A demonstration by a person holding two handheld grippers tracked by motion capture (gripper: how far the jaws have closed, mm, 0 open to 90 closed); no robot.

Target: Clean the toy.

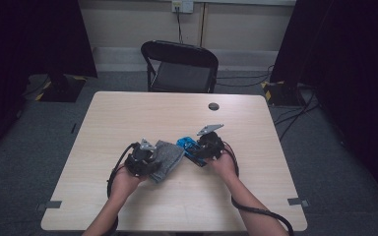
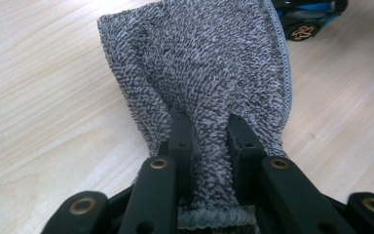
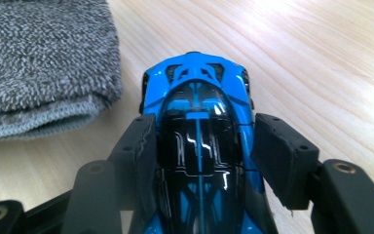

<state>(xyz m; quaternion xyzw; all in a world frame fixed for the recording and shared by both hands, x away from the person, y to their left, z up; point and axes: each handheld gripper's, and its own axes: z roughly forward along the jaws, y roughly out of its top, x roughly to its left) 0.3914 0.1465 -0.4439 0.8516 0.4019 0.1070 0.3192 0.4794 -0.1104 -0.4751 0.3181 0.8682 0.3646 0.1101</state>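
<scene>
Sitting between the jaws of the right gripper [image 3: 199,156] is one blue toy car [image 3: 199,112], nose pointing away, on the table [image 1: 128,113]; left pad is touching its side, right pad is standing just off it, so not yet pinching. Left gripper [image 2: 209,141] is pinching one grey towel [image 2: 199,63], lying just beside the car. One black chair [image 1: 179,66] is standing beyond the table.

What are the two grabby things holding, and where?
The left gripper pinches the grey cloth near its hemmed edge. The right gripper sits around the blue toy car's middle; a firm grip cannot be told.
</scene>
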